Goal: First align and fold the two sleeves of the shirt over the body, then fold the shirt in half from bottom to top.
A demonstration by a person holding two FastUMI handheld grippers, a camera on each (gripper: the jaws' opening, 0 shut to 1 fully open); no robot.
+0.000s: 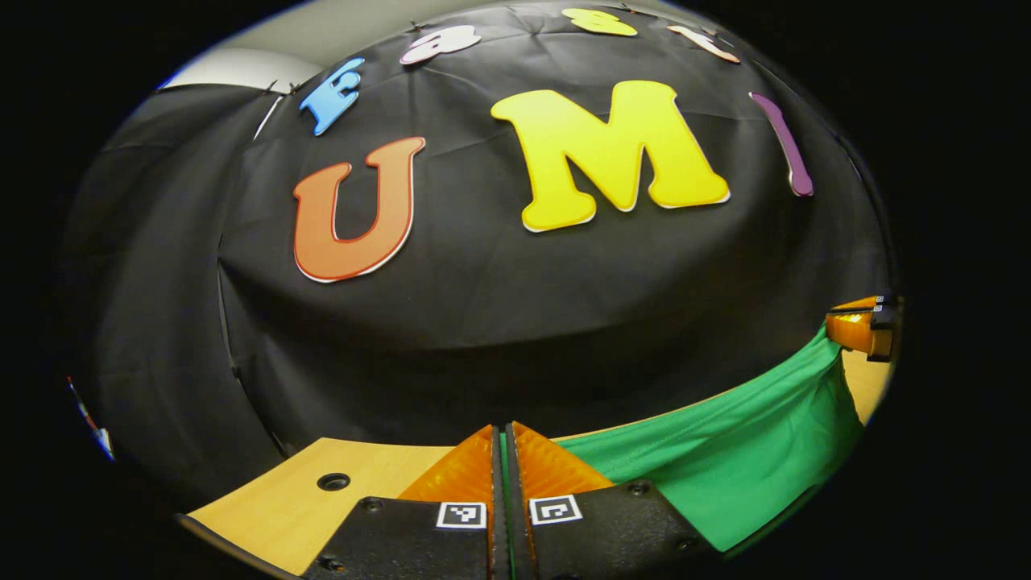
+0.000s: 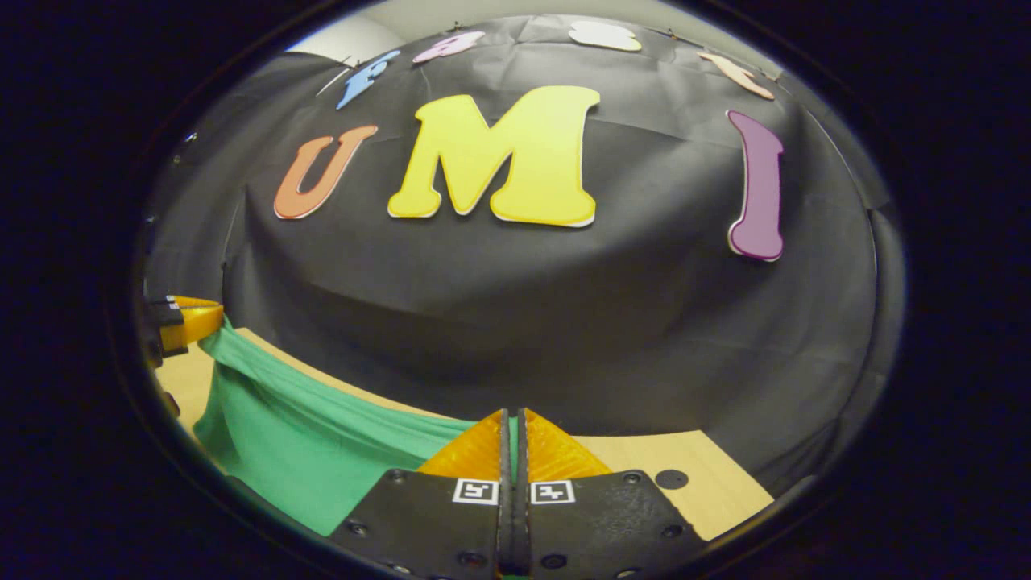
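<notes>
In the left gripper view we see the shirt [image 1: 725,459] run off the frame at four o'clock; its sleeves and collar stay hidden. At three o'clock the right gripper [image 1: 866,326] is cut off.

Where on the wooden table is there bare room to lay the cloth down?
Bare light wooden table lies left of the left gripper, around a round hole. More lies right of the right gripper, beside another hole. Between the grippers it is crowded: the stretched green shirt hangs there.
</notes>
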